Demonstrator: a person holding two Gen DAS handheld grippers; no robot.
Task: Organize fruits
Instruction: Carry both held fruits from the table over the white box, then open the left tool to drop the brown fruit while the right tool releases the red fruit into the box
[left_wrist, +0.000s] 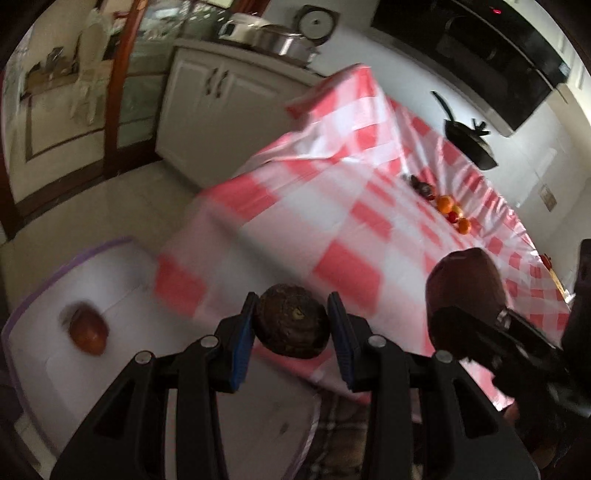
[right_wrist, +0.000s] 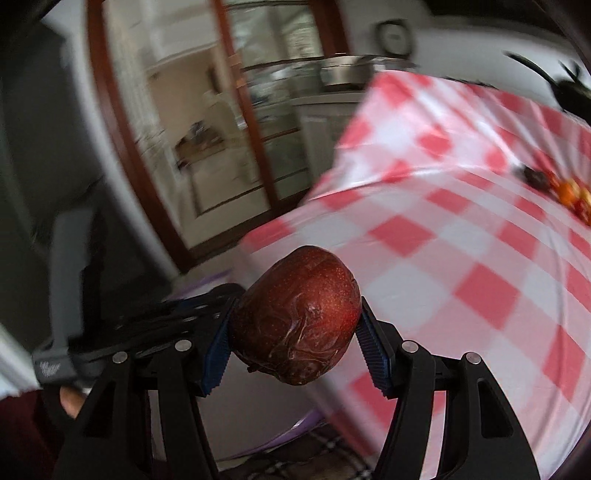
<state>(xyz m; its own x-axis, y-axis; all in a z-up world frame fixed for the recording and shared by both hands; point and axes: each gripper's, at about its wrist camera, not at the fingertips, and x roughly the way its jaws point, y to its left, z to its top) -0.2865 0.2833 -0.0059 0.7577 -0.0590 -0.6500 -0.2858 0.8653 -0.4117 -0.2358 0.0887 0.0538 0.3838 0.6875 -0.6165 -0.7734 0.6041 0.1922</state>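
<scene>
Left wrist view: left gripper (left_wrist: 291, 325) clamps a dark round fruit (left_wrist: 293, 325) above the white tray (left_wrist: 44, 354), near left; slight pinch, may slip.
Right wrist view: right gripper (right_wrist: 295, 332) grips a red mango (right_wrist: 297, 314) at the checked tablecloth (right_wrist: 461, 240) edge; may drop short.

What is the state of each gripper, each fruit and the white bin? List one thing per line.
left gripper: shut on dark round fruit
right gripper: shut on dark red fruit
red-orange fruit: lying in white bin
small fruits: loose on checked tablecloth
</scene>
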